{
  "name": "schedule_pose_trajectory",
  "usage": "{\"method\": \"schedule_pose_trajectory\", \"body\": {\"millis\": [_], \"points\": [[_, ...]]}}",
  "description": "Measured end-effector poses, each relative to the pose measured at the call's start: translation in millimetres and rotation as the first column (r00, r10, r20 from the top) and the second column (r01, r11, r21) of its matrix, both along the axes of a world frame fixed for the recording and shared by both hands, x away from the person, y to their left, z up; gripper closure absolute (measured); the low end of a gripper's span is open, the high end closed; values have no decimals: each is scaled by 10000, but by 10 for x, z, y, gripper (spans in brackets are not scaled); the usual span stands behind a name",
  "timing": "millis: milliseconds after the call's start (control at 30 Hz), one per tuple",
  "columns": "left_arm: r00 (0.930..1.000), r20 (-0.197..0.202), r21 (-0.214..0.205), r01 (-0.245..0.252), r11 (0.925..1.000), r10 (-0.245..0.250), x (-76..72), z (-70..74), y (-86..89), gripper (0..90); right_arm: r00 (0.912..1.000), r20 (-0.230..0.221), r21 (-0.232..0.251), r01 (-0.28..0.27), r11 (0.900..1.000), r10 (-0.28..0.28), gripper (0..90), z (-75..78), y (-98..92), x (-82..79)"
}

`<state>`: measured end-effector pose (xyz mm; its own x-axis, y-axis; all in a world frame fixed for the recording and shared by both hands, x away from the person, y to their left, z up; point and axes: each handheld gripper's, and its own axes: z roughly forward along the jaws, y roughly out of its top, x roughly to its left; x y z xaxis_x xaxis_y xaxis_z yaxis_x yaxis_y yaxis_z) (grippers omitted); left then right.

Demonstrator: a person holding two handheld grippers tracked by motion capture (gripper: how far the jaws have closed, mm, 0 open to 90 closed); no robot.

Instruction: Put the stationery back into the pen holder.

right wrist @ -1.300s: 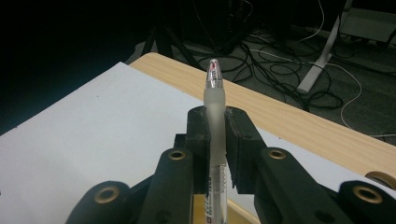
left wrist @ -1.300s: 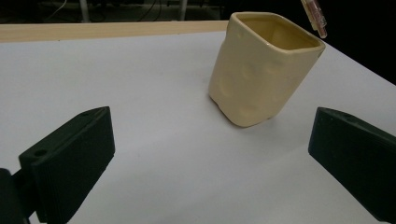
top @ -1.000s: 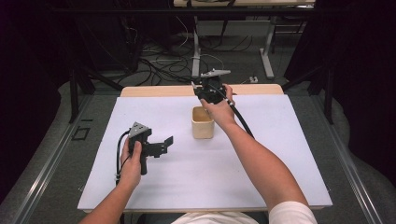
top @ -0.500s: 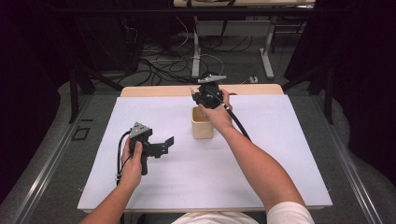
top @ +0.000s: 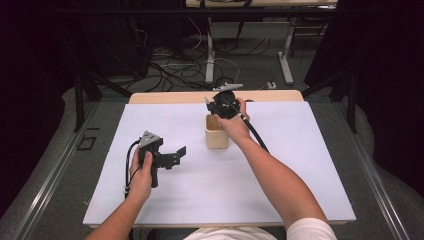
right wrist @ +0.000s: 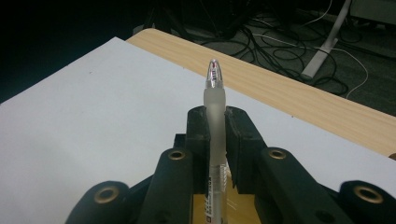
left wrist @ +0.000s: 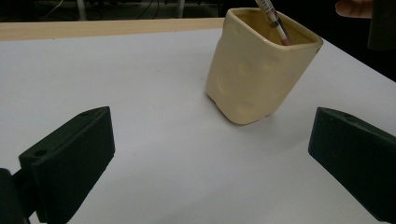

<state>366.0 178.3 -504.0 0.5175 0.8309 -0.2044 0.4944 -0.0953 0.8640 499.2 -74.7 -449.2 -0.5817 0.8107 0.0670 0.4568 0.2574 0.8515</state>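
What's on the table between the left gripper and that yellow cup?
Nothing: in the left gripper view, bare white table runs from the open left gripper to the cup.

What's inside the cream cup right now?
One pen slants into the cream cup, its lower end inside, its upper part clamped in the right gripper. The cup's wall hides the pen tip and the bottom.

Bright table, dark surroundings, soft shadows

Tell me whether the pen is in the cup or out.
Partly in: the clear plastic pen, clamped in the right tongs, has its lower end inside the cream square ceramic cup.
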Motion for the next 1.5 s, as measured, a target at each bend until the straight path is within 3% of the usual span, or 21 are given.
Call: {"method": "schedule_pose_trajectory", "body": {"millis": [400, 700, 900, 1033, 1100, 1500], "points": [[10000, -5, 4, -14, 10000, 14, 1, -5, 0, 2, 9998, -164, 24, -99, 9999, 100, 798, -67, -45, -6], [10000, -21, 10, -5, 10000, 5, 1, -9, -7, 2, 9986, -411, 419, -316, 9986, 334, 504, -27, -51, -35], [10000, -24, 5, -22, 10000, 22, 1, -8, -3, 2, 9992, -375, 647, -96, 9979, 120, 315, 3, -63, -54], [10000, -25, 13, -21, 10000, 21, 4, -10, 0, 2, 9985, -497, 514, -189, 9985, 214, 277, 4, -72, -52], [10000, -18, 18, -20, 10000, 20, 3, -8, 1, 2, 9989, -382, 316, -250, 9992, 262, 269, 13, -86, -53], [10000, -12, 38, -23, 10000, 23, 1, -5, 5, 2, 9990, -12, 231, -444, 9987, 444, 151, 166, -108, -193]]}}
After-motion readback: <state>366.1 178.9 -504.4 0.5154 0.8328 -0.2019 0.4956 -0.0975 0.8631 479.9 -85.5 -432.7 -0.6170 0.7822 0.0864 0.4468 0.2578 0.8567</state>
